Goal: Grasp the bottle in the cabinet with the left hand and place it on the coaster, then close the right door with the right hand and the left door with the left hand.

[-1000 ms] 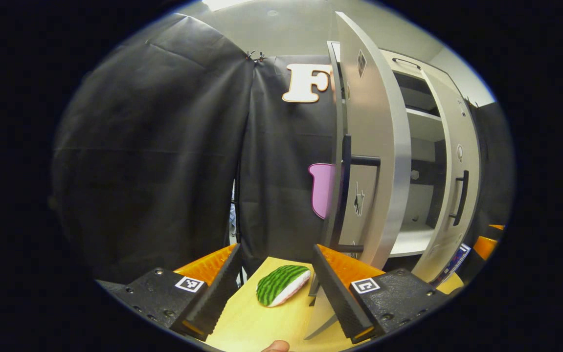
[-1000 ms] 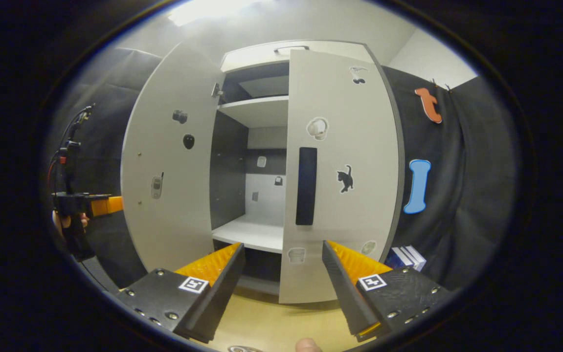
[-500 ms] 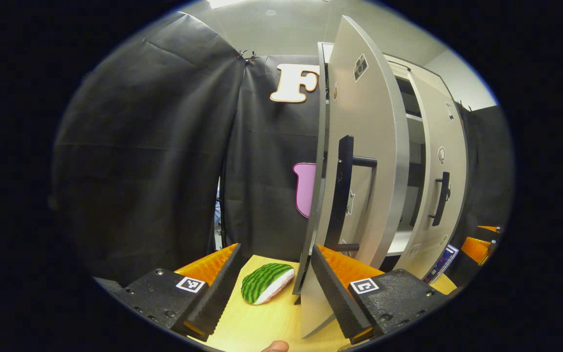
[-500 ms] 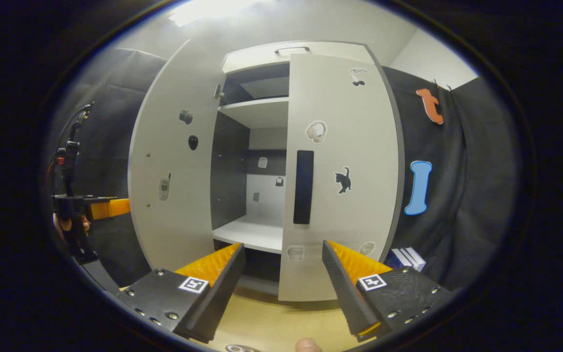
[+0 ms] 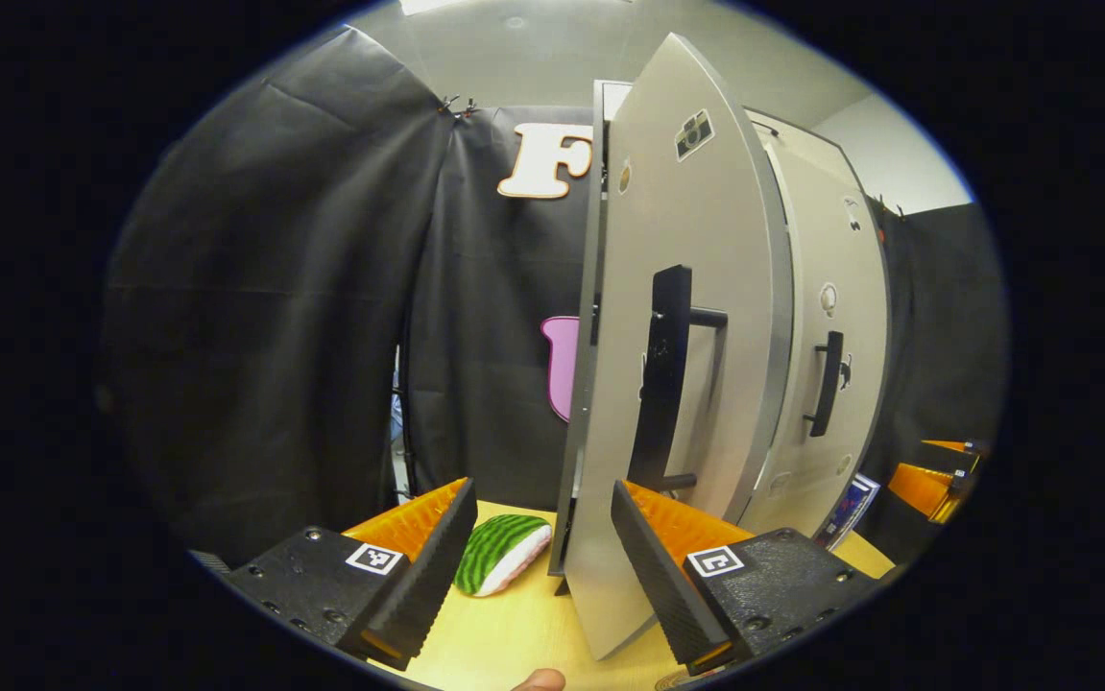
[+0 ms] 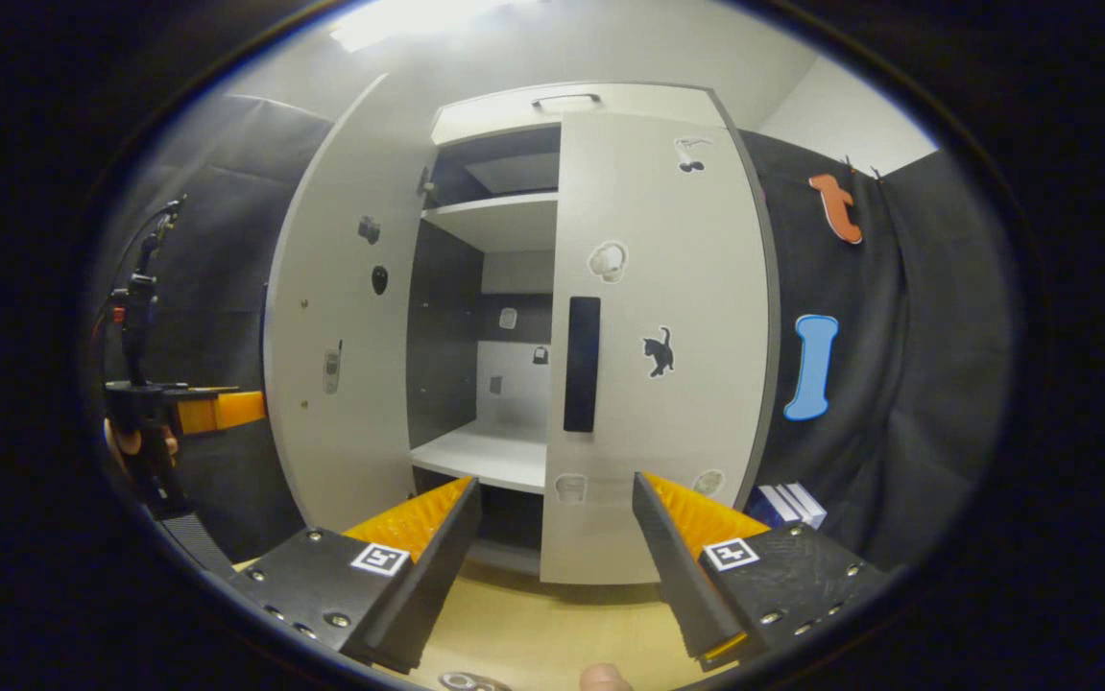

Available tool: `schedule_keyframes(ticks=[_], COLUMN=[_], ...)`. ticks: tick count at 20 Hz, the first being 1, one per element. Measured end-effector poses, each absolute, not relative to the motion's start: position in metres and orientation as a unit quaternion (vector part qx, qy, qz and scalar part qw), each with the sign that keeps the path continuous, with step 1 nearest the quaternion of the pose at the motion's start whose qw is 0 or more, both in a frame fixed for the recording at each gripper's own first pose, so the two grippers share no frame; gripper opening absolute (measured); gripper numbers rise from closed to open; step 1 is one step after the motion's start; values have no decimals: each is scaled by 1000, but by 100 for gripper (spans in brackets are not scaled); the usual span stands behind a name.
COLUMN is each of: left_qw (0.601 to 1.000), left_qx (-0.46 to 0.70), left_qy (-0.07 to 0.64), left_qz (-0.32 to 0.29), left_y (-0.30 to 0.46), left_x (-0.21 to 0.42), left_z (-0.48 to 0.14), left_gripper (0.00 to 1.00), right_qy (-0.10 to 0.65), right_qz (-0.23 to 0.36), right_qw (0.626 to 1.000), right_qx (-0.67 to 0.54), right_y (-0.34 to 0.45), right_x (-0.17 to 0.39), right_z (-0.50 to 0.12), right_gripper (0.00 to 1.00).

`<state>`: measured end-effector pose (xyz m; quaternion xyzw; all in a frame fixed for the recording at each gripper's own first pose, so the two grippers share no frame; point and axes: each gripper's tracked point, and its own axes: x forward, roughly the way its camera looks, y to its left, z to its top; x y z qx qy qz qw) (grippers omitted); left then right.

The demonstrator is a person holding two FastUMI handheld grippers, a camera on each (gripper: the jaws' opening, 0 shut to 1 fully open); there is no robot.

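Standing ajar: left door (image 5: 686, 317), watermelon toy (image 5: 499, 555) beside.

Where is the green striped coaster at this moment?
In the left gripper view, the coaster lies on the wooden table, just left of the open left door and near the cloth wall.

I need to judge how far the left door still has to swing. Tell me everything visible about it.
The left door is a tall, flat, light grey panel, still wide open, hinged at the cabinet's left side. Its inner face bears small stickers. In the left gripper view its outer face carries a dark vertical bar handle. Nothing visibly touches it.
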<state>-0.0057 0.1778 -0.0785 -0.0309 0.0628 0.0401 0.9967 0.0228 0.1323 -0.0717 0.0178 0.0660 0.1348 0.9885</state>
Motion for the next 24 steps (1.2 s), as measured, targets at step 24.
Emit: schedule_keyframes(ticks=[24], left_qw=[996], left_qx=[-36], left_qy=[68], left_qz=[-38], left_y=[123], left_x=[12], left_z=[-79], left_gripper=[92], right_qy=[64], right_qz=[103], right_qw=[992], right_qx=[21], right_y=[97], right_x=[23], right_z=[-75], right_gripper=[96])
